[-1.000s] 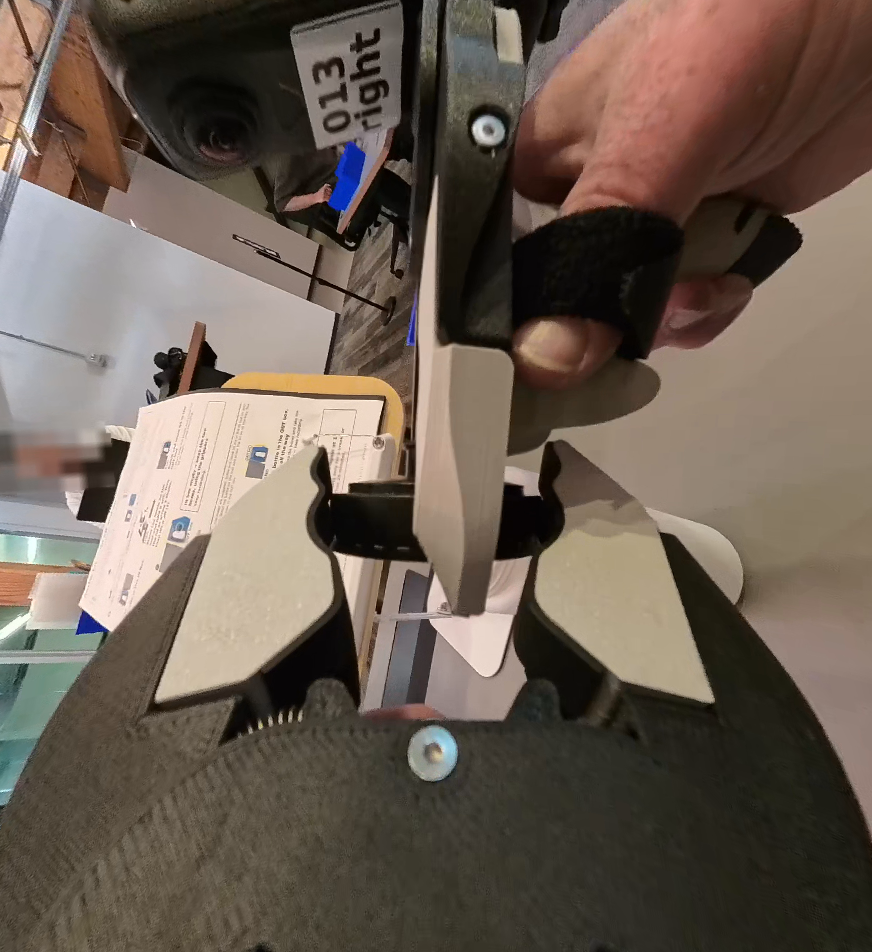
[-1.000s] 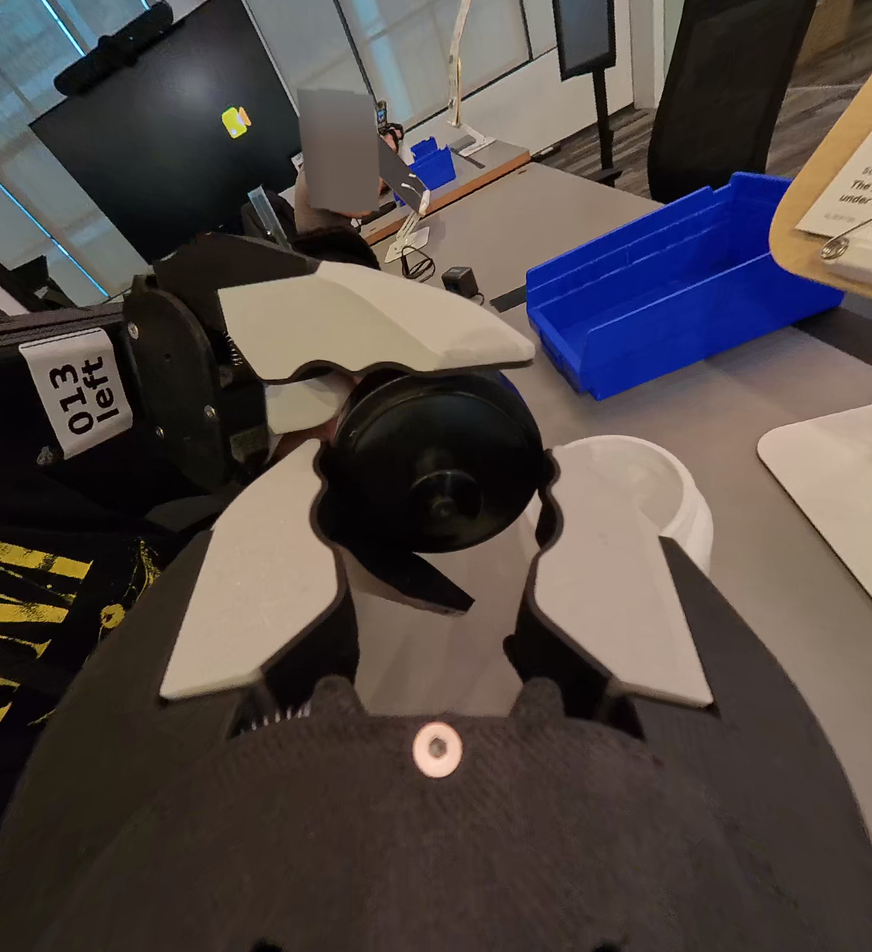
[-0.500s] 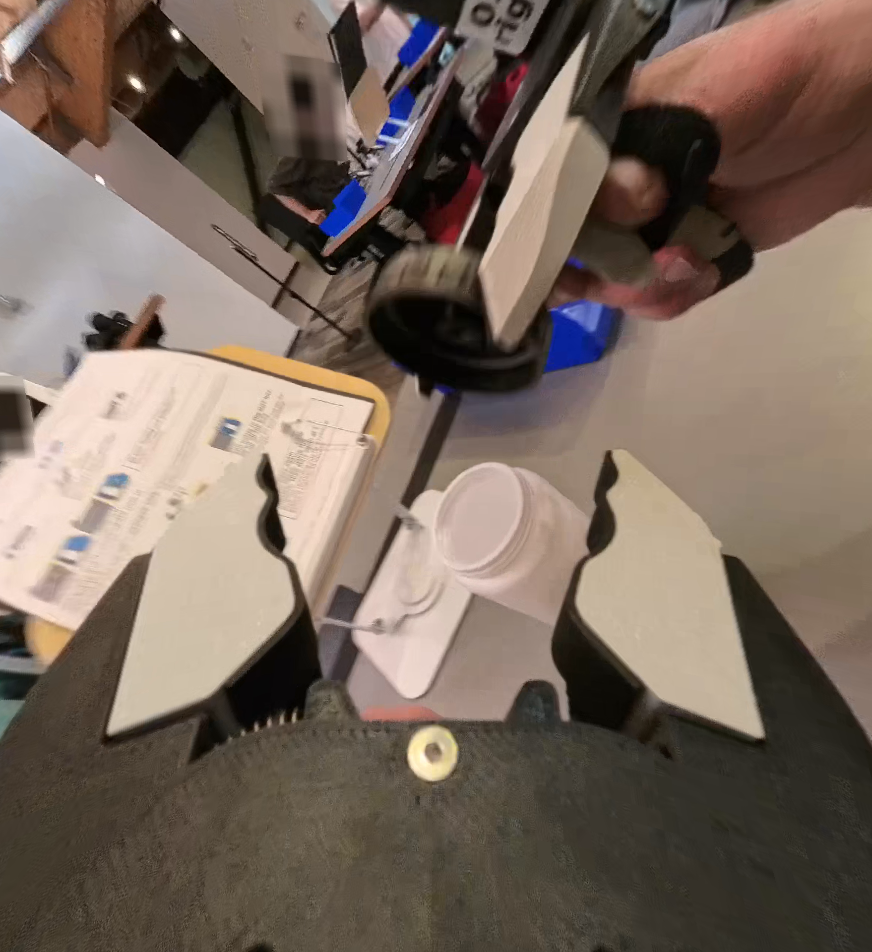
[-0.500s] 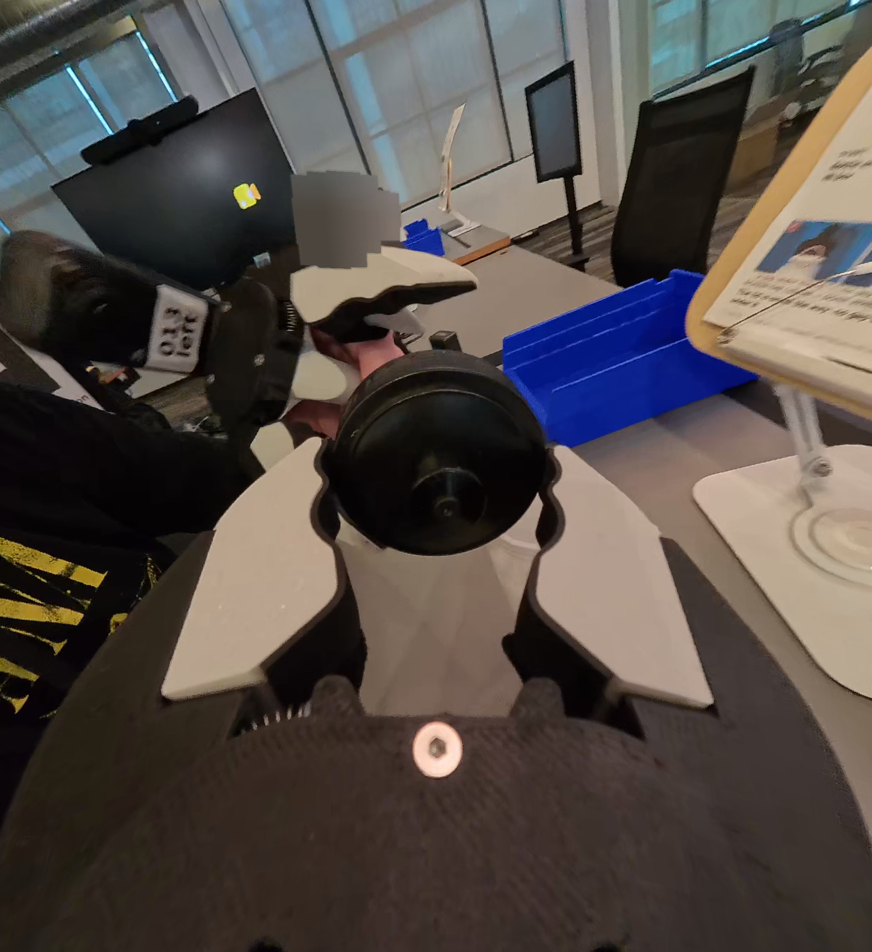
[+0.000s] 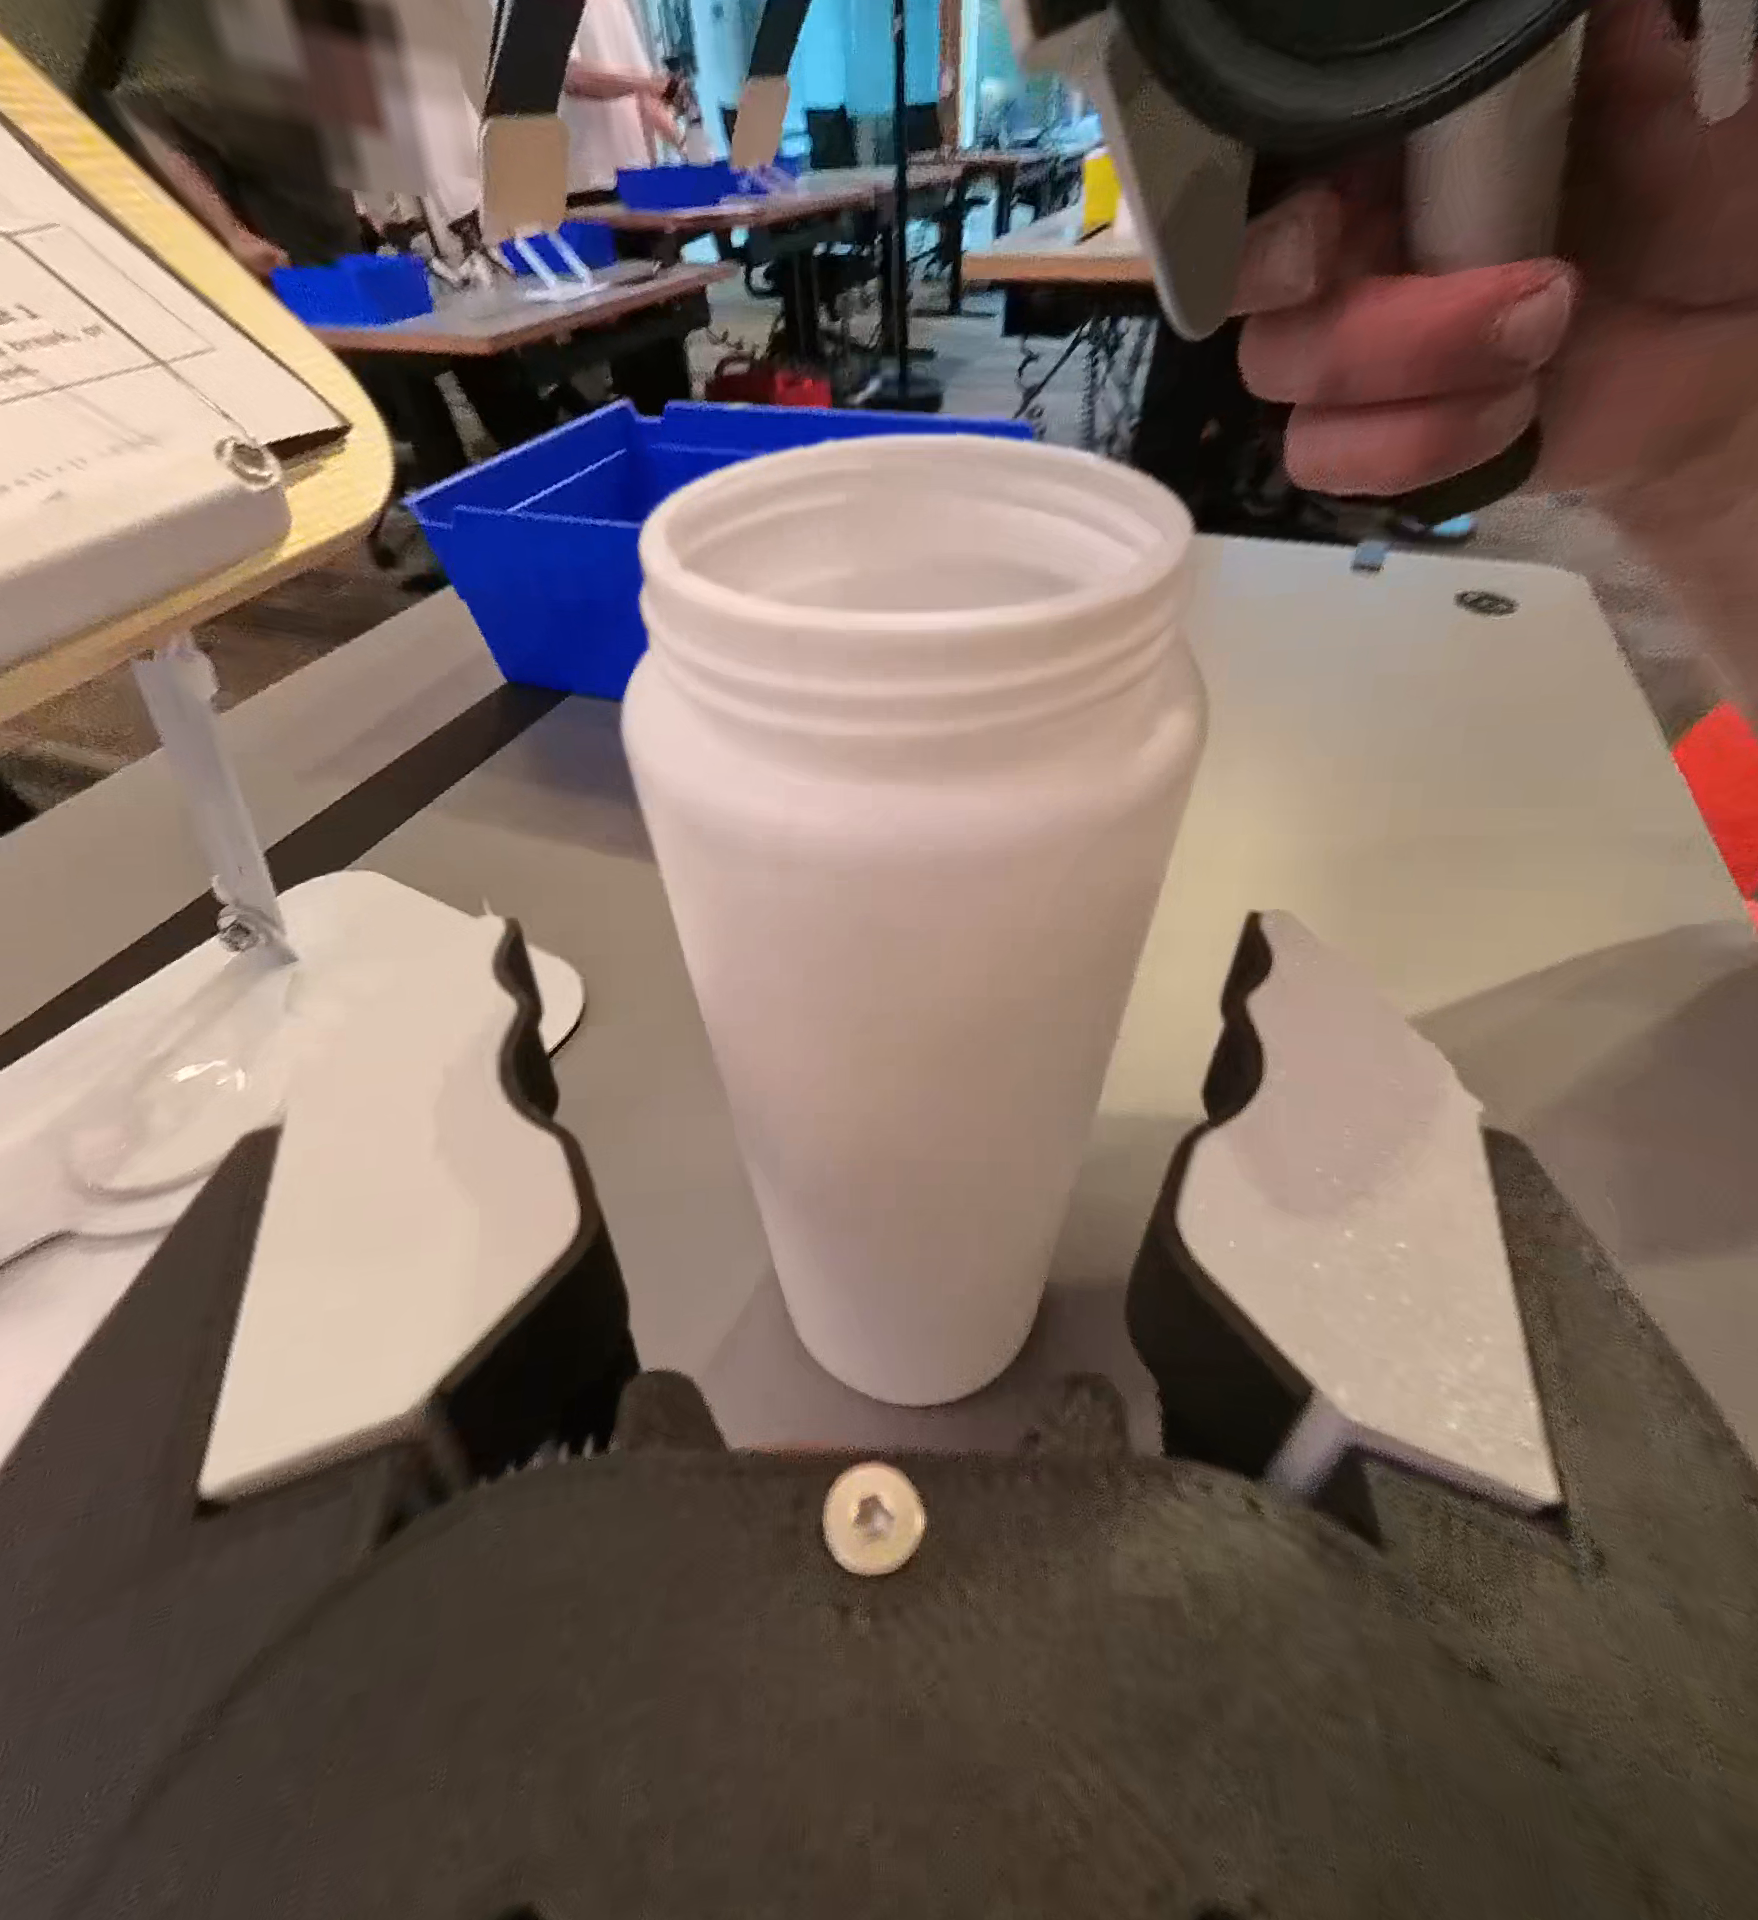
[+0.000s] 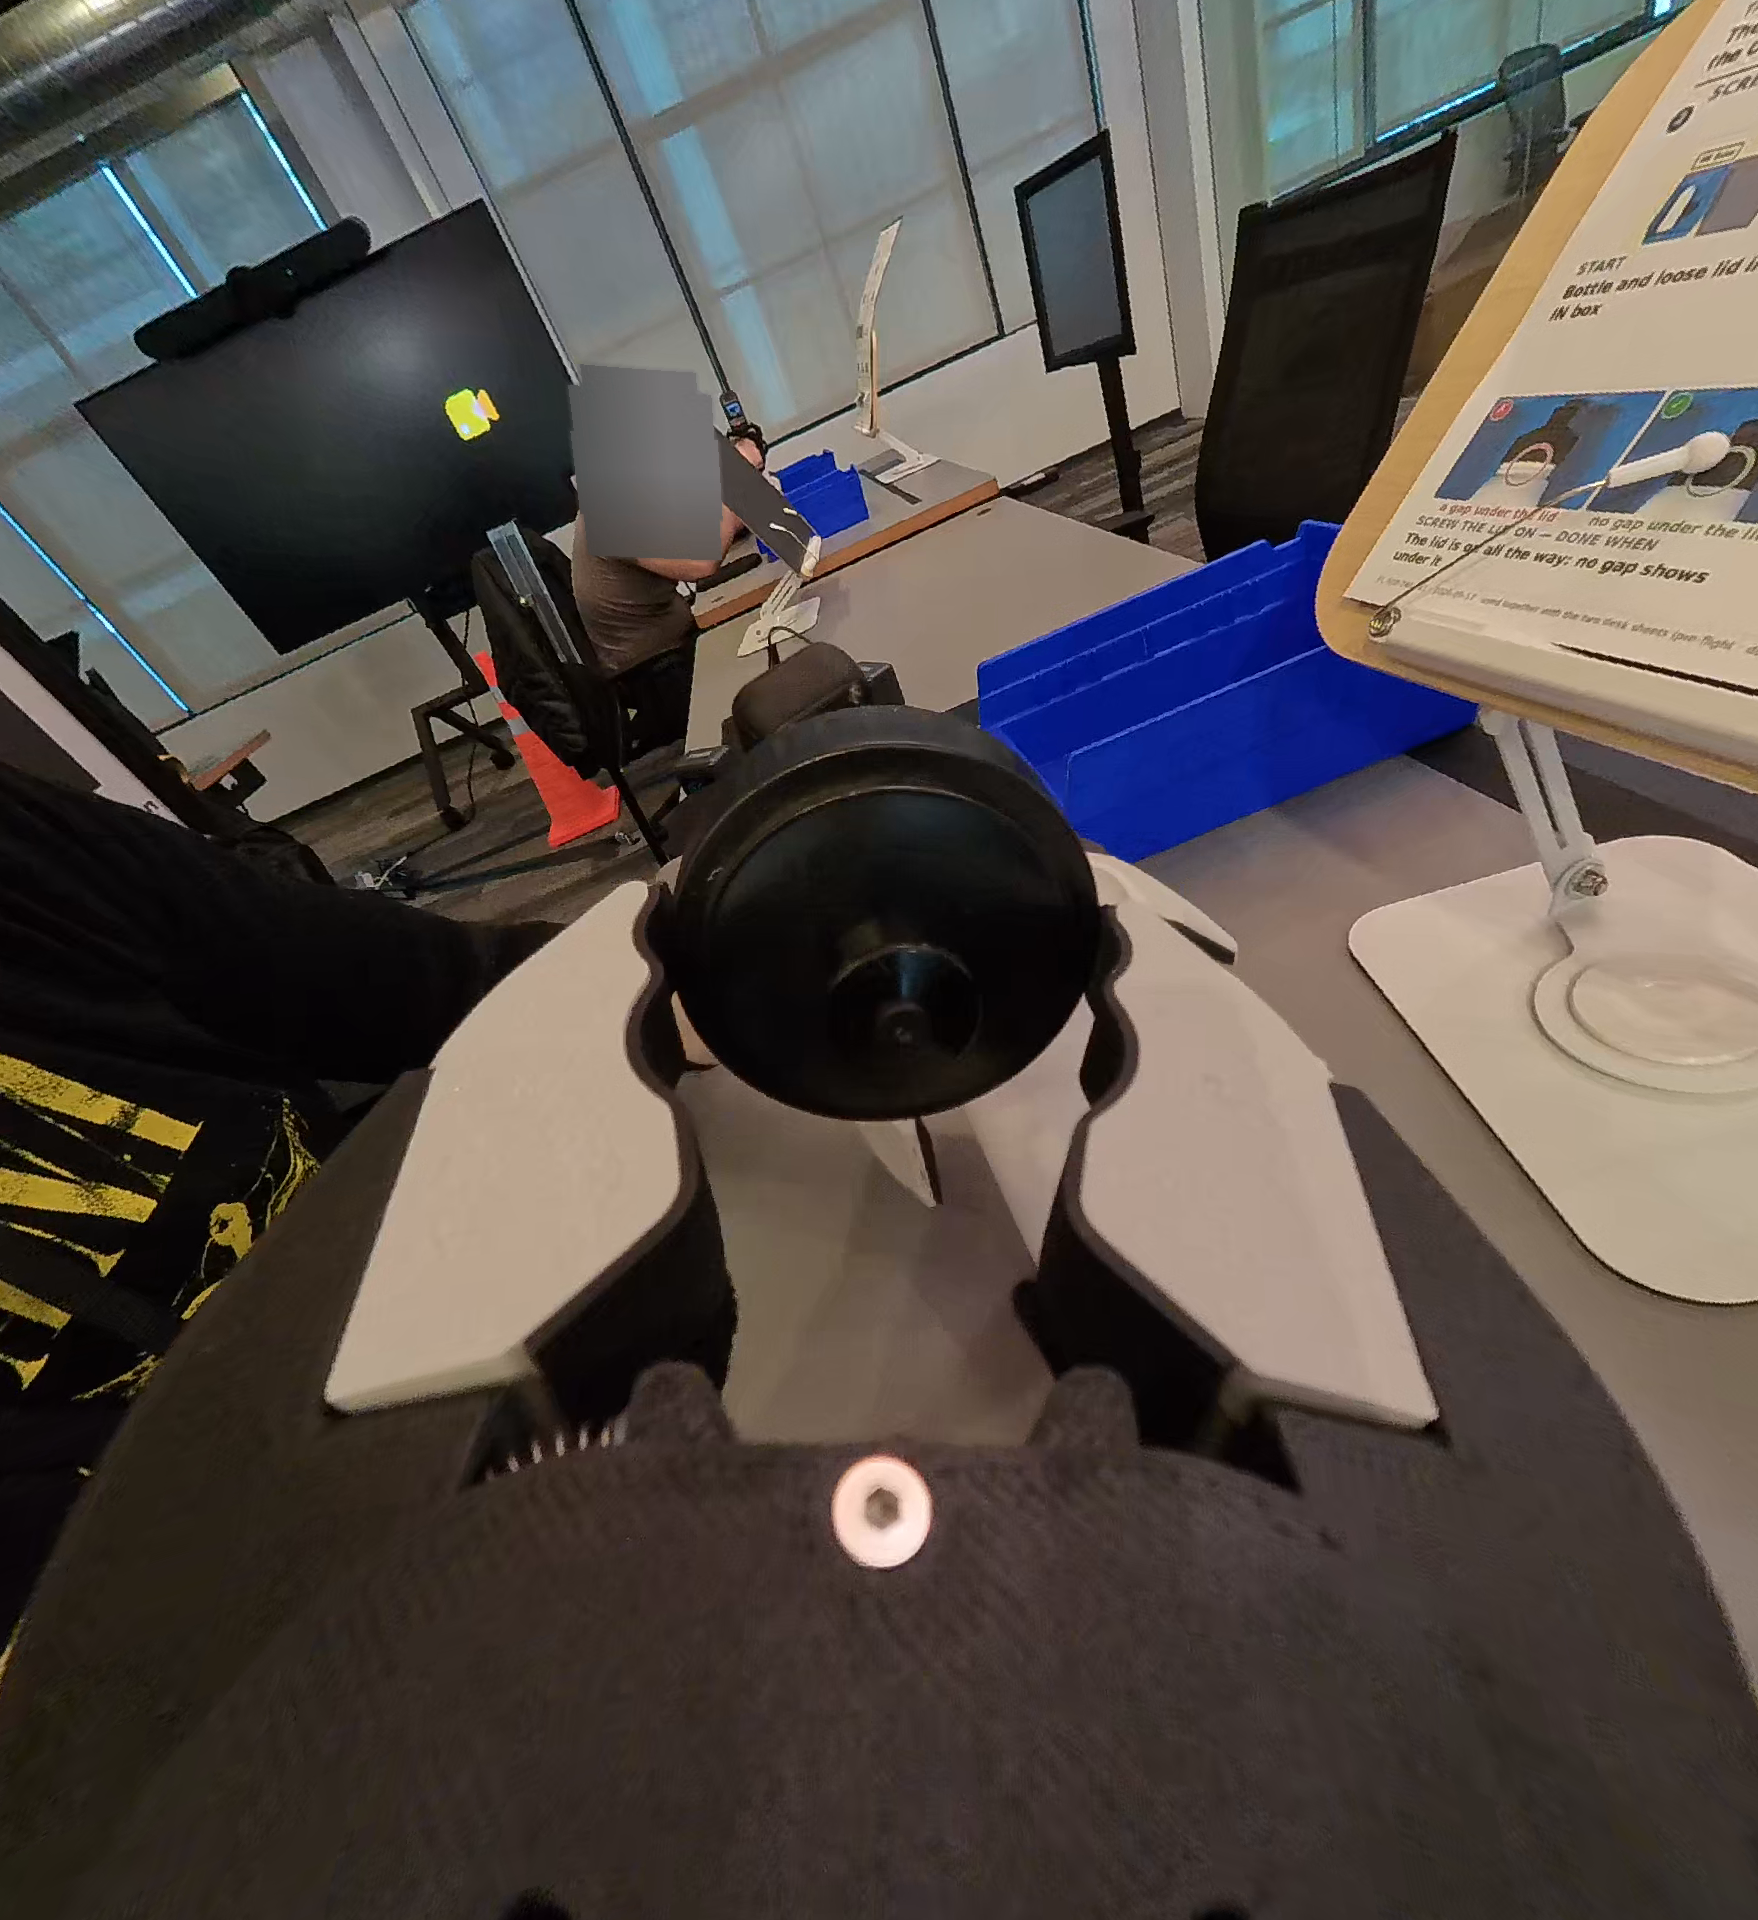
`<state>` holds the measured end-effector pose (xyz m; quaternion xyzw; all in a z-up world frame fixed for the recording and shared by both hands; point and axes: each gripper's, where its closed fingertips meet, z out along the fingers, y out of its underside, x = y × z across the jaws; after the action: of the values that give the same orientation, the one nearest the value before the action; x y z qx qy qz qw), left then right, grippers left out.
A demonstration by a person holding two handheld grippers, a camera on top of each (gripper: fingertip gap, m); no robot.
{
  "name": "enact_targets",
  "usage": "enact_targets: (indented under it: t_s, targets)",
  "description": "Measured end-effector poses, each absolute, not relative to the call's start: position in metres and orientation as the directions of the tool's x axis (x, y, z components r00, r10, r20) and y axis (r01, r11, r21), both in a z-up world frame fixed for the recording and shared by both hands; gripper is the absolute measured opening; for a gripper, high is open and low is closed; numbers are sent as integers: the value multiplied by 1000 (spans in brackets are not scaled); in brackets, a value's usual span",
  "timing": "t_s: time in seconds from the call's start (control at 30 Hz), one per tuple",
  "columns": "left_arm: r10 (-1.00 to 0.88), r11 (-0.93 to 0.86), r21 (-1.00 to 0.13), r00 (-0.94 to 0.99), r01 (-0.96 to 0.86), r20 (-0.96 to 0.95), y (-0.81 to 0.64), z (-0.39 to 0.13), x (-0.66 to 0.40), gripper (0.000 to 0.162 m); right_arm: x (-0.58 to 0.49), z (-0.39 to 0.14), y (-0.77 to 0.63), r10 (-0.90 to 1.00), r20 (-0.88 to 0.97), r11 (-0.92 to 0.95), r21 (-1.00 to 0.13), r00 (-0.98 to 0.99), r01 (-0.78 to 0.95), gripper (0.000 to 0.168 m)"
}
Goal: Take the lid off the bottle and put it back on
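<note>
Straddling the white bottle (image 5: 906, 914) on the grey table (image 5: 1426, 748), the left gripper (image 5: 880, 1039) is spread and touches neither side, so the uncapped bottle could tip if bumped; right view: the right gripper (image 6: 880, 977) pinches the black lid (image 6: 885, 925), which, lowered tilted, might cross-thread.

I see printed text and small pictures on the white instruction sheet (image 6: 1675, 436) clipped to the tan wooden board (image 6: 1457, 343).

Bottle (image 5: 911, 935) upright on table (image 5: 1426, 831), bin (image 5: 542, 582) behind, stand (image 5: 231, 1039) left
</note>
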<state>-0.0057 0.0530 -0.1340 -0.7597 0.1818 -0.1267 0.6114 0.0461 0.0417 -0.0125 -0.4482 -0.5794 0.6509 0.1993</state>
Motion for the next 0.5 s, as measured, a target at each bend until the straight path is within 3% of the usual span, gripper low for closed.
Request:
enact_targets:
  t_s: [0.4, 0.5]
  targets:
    - [-512, -197, -977, 858, -87, 27, 64, -146, 10, 124, 40, -26, 48, 769, -374, -262, -924, -518, 279, 76]
    - [-524, -178, -980, 851, -85, 21, 65, -146, 12, 104, 38, -28, 49, 768, -377, -264, -923, -517, 281, 76]
